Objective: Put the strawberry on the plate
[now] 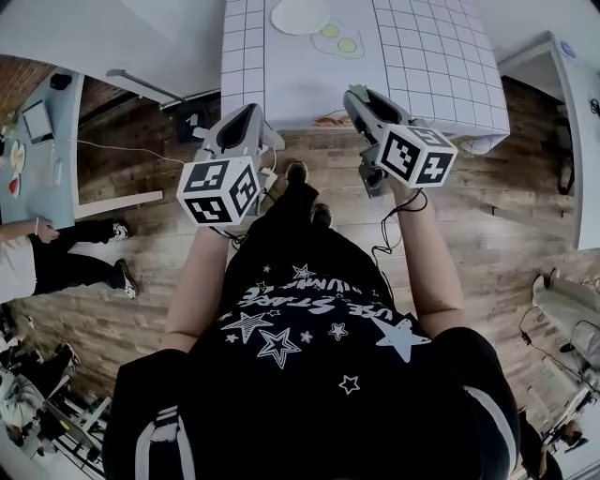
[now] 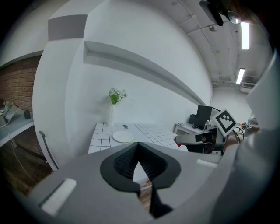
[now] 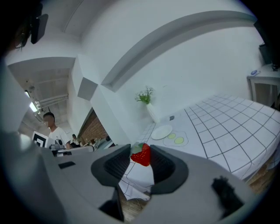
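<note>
A red strawberry (image 3: 141,155) with a green top sits between the black pads of my right gripper (image 3: 141,154), which is shut on it, in the air in front of the table's near edge. The white plate (image 3: 162,131) lies far back on the gridded tablecloth, empty; it also shows in the head view as the plate (image 1: 300,15) and in the left gripper view as the plate (image 2: 122,136). My left gripper (image 2: 138,151) is held beside the right one, short of the table, its jaws closed together with nothing in them. The right gripper (image 2: 194,140) shows at that view's right.
Two green slices (image 1: 338,37) lie on the cloth just right of the plate. A white vase with a green plant (image 3: 149,107) stands at the table's far end by the wall. The table (image 1: 431,66) has wooden floor around it. People (image 1: 37,253) are at the left.
</note>
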A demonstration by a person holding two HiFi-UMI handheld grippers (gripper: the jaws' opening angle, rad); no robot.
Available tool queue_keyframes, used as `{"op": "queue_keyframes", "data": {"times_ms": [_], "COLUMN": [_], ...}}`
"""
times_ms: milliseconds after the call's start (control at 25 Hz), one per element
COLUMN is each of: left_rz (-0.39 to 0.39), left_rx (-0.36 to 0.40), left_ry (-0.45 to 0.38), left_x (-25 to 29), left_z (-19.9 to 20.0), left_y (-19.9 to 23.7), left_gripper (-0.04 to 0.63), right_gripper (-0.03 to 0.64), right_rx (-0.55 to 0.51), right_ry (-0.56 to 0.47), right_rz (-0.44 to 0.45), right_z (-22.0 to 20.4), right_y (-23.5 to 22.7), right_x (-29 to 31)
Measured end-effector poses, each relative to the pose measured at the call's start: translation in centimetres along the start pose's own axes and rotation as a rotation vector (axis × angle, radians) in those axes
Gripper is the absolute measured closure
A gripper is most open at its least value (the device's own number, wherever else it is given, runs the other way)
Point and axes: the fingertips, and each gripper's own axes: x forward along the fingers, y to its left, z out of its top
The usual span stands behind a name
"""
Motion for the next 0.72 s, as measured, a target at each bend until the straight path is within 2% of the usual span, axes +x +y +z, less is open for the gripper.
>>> {"op": "queue_keyframes", "data": {"times_ms": [360, 720], "left_rz": [-0.032, -0.047], "left_rx": [-0.027, -0.051], "left_ry": [-0.034, -0.045], "left_x": [4.9, 11.6], "left_z": [1.7, 4.5], "left_y": [2.9, 7.4], "left_gripper": [0.586, 0.586], "right_gripper": [0.469, 0.469], "right_rx": [-0.059, -0.095], "right_ry": [0.030, 0.062], "right_rz": [-0.015, -0.034], "right_z": [1.7, 5.1], "right_y": [-1.1, -3.7], "right_x": [4.1, 11.4]}}
